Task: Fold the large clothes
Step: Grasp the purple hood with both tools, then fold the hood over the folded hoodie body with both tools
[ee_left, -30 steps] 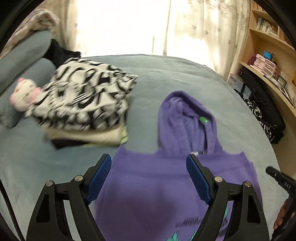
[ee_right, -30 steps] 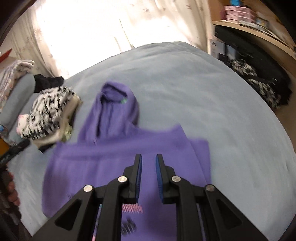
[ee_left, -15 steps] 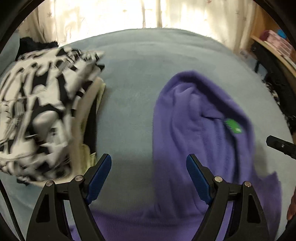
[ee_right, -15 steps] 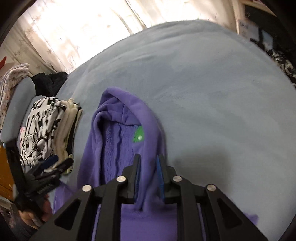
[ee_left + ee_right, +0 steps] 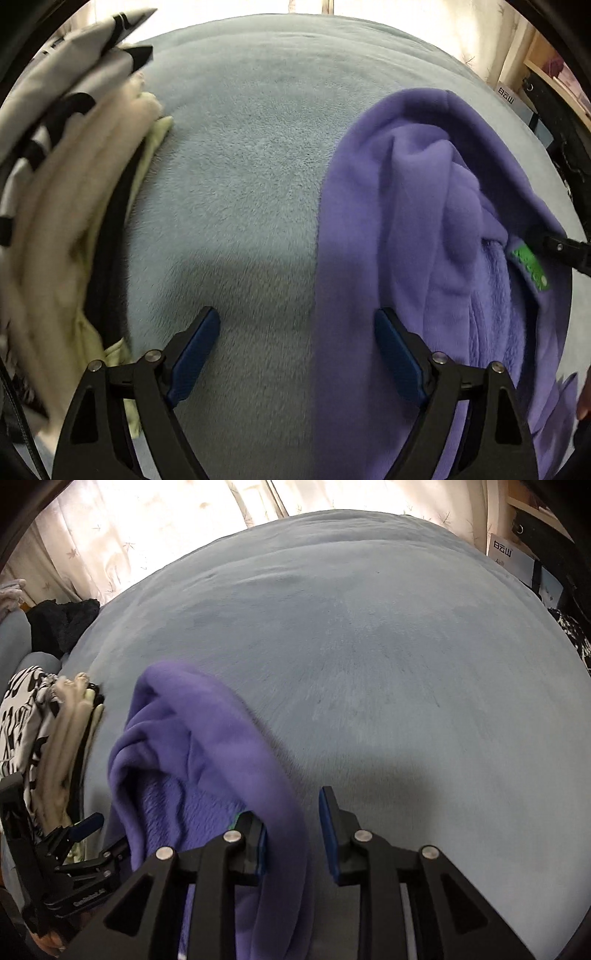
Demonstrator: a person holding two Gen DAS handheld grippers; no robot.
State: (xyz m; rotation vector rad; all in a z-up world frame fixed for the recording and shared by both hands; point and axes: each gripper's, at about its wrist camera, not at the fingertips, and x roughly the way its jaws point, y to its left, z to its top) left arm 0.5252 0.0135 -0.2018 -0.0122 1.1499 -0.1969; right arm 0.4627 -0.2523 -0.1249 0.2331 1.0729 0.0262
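Observation:
A purple hoodie lies on the grey-blue bed, and only its hood (image 5: 424, 221) (image 5: 177, 738) shows, opening upward with a green label (image 5: 530, 266) inside. My left gripper (image 5: 297, 321) hangs close over the hood's left edge. Its jaws are wide apart and still opening; the edge runs between them, untouched. My right gripper (image 5: 291, 812) straddles the hood's right rim with its jaws part open. A gap shows between the rim and the right pad. The right gripper's tip (image 5: 554, 247) shows beside the label in the left wrist view. The left gripper (image 5: 85, 834) shows low left in the right wrist view.
A pile of folded clothes (image 5: 55, 184) (image 5: 44, 731), black-and-white on top and cream below, sits just left of the hood. A black garment (image 5: 59, 624) lies further back. Curtains (image 5: 147, 535) hang behind the bed (image 5: 369, 664). Shelves and a box (image 5: 504, 554) stand at the right.
Both grippers moved forward and down from the hoodie's body to its hood. The right jaws went from nearly shut to part open around the hood's right rim.

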